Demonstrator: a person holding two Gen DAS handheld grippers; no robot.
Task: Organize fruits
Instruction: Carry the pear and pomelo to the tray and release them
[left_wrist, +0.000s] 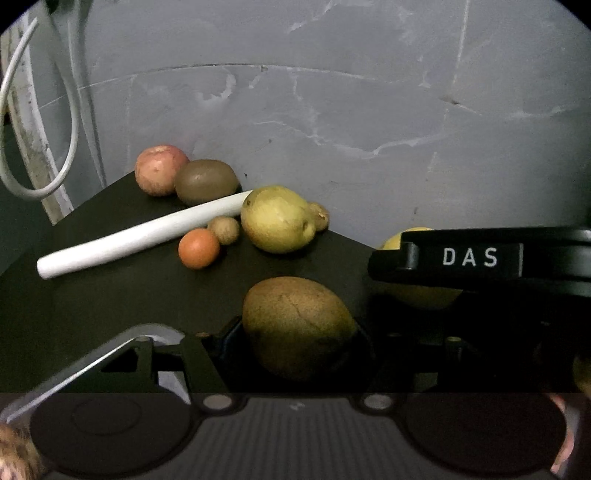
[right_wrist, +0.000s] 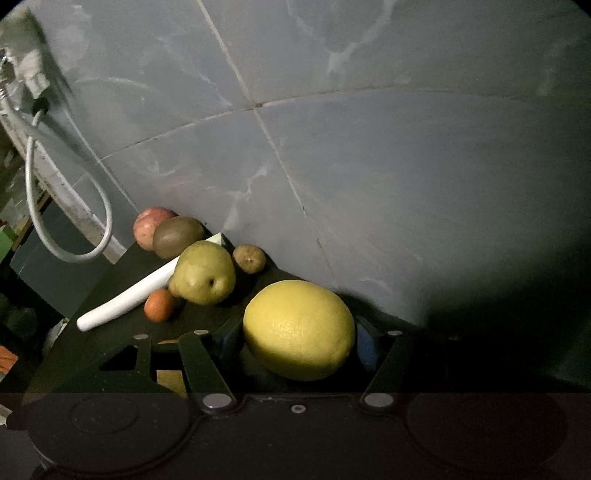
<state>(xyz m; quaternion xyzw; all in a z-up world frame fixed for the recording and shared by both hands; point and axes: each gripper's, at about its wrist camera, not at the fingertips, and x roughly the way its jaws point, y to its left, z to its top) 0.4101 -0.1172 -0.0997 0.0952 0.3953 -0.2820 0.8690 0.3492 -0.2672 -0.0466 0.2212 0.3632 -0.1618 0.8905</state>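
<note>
The left claw (left_wrist: 299, 332) points level along the dark counter (left_wrist: 110, 295) toward the grey tiled wall (left_wrist: 332, 110), its jaws closed around a brown mango (left_wrist: 297, 326) that fills the gap between them. The right claw (right_wrist: 299, 332) is held the same way, low and level, jaws pressed to either side of a large yellow lemon (right_wrist: 299, 329); blue pads (right_wrist: 365, 349) show beside the fruit. In the left view this claw's black body, marked "DAS", crosses in from the right just beside the left one, with the lemon partly hidden behind it.

Further back on the counter lies a white tube (left_wrist: 136, 234), running diagonally. A small orange (left_wrist: 198, 248) and a small brown fruit (left_wrist: 224, 230) sit just beside it, touching each other. A pear (left_wrist: 277, 219) rests near the tube's far end. An apple (left_wrist: 159, 170) and a kiwi (left_wrist: 206, 181) touch at the counter's far corner against the wall. A white cable (left_wrist: 40, 129) loops down at the left.
</note>
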